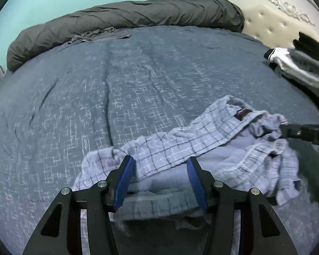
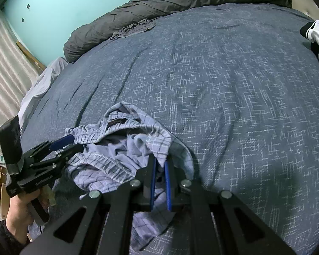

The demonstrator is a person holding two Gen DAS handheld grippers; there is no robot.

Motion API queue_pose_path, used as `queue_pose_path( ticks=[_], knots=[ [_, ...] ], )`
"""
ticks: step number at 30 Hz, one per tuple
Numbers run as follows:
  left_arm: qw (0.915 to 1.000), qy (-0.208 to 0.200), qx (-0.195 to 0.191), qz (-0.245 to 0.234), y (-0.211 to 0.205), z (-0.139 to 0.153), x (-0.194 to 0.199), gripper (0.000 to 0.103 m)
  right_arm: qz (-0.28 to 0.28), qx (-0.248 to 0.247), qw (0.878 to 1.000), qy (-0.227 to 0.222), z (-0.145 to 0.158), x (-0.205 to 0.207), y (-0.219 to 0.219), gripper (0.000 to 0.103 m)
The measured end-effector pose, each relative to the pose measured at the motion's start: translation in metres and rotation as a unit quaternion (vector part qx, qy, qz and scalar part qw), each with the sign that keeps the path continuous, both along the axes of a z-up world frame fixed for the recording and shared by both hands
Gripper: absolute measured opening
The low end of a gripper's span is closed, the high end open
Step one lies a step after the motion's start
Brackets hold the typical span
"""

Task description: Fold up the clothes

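Left hand-held gripper (image 1: pixel 160 165) wide open over plaid shorts (image 1: pixel 180 146); right hand-held gripper (image 2: pixel 160 161) pinching the waistband.

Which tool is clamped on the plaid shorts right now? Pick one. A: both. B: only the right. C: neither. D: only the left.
B: the right tool has its blue fingers pinched together on a bunch of the plaid shorts, while the left tool stands wide open, its fingers spread either side of the cloth.
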State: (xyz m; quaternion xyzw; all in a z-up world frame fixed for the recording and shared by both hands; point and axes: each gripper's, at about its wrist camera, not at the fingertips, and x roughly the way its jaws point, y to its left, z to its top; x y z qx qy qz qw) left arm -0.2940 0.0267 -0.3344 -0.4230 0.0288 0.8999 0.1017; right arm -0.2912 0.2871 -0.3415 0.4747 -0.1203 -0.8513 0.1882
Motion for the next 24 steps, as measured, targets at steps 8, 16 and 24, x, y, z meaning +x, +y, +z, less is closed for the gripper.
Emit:
queue_pose_path(
  ticks=[8,16,24],
  knots=[
    [1.0,0.003,-0.007,0.006,-0.004,-0.002,-0.003,0.01,-0.004,-0.003,1.0,0.0,0.0,-0.002,0.002,0.008],
    [0.9974,0.047,0.014,0.052,-0.031,0.023,0.002,0.003,-0.004,0.003,1.0,0.008,0.005,0.001,0.001,0.012],
    [0.9939,0.055,0.033,0.089,-0.056,0.033,0.005,0.003,0.022,0.013,1.0,0.018,0.01,0.002,-0.013,0.022]
  ],
)
